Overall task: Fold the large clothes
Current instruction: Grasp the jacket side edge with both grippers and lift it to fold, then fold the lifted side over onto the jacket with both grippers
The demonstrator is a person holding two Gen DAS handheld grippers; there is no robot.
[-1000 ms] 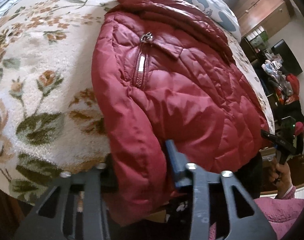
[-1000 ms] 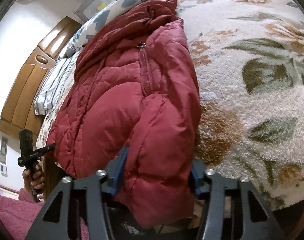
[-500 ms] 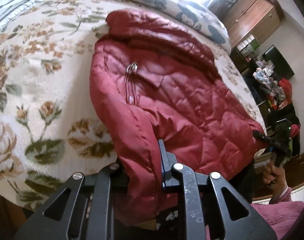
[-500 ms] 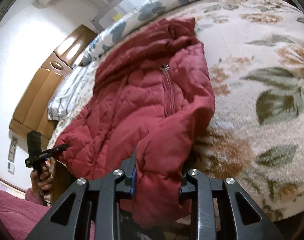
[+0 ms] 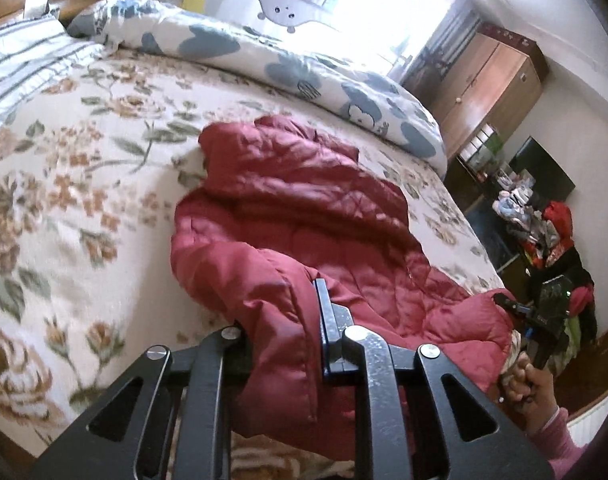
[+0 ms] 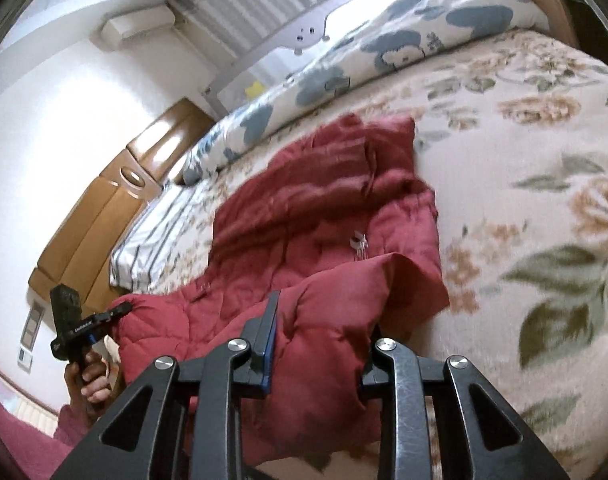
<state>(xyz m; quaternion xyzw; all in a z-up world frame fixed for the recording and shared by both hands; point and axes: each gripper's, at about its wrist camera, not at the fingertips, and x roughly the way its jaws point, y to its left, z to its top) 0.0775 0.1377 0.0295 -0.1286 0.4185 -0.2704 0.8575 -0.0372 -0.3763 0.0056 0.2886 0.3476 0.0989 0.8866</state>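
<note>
So the red jacket [image 5: 304, 216] is spread across the floral blanket [image 5: 64, 184] — its near hem is pinched at both corners and held off the bed. Fabric is clamped tight in the left gripper [image 5: 282, 320], and a thicker bunch is squeezed in the right gripper [image 6: 317, 344]. A blue-patterned duvet [image 5: 288, 64] is piled behind the collar.

Daylight from the window [image 5: 387, 12] at 12 o'clock overexposes it; motion blur, fisheye-curved dark corners.
</note>
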